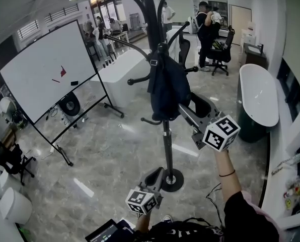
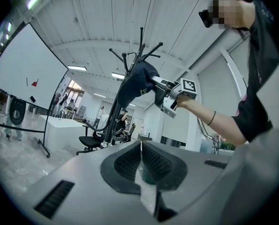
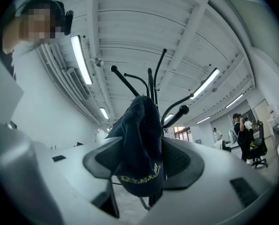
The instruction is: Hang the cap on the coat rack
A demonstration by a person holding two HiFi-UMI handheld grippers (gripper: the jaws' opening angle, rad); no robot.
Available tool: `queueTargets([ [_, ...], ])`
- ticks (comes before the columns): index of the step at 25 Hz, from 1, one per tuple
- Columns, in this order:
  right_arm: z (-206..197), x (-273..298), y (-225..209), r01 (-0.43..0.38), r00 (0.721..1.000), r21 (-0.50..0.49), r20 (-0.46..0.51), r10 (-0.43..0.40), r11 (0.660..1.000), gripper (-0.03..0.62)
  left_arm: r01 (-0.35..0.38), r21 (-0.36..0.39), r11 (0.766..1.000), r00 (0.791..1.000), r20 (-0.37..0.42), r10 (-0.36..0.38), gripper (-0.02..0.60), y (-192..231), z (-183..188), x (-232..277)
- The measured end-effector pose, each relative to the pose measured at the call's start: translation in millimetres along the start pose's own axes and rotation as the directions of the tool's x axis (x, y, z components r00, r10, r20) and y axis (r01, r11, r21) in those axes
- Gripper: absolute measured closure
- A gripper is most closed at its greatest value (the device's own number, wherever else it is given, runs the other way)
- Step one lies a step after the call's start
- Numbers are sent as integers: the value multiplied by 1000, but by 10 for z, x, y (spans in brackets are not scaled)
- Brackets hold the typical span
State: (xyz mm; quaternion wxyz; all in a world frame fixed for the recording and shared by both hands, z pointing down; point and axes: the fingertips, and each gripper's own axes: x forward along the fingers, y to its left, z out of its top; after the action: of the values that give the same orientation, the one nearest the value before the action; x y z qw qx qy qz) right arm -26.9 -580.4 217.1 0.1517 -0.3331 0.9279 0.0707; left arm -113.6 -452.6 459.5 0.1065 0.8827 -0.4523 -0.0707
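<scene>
The left gripper (image 1: 156, 177) is held low, near the base of the coat rack (image 1: 166, 145), its jaws pressed together on nothing; higher up, the cap (image 1: 167, 87) drapes from a side hook of the coat rack, close against the pole, its dark fabric hanging slack; the right gripper (image 1: 192, 106) is at the cap's lower right side, jaws spread wide with the cap's lower part between them, the pads apparently not squeezing it; the hanging looks done, the hook seeming to carry the cap; what is left, I judge, is drawing the right gripper clear without dragging the cap off.
</scene>
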Motion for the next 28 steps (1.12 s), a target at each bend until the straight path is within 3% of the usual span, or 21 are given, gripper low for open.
queueTargets([
  [3,-205,-243,-19,13,999,39,-32,-12,999,353,9,1,1000,1000,-6,-9,574,-137,-57,1],
  [10,-751,-753,91,37,983,15,-179,-33,999,353,27,-4,1000,999,-31,-27,574,-449,-210,-23],
  [21,-1059,-1622,530,6,964,70,-264,12,998,359,19,12,1000,999,-41,-19,574,-1075,-423,-180],
  [28,-1159,-2227,809,-4,954,117,-299,39,993,469,-2,-10,1000,999,-39,2,574,-1589,-563,-376],
])
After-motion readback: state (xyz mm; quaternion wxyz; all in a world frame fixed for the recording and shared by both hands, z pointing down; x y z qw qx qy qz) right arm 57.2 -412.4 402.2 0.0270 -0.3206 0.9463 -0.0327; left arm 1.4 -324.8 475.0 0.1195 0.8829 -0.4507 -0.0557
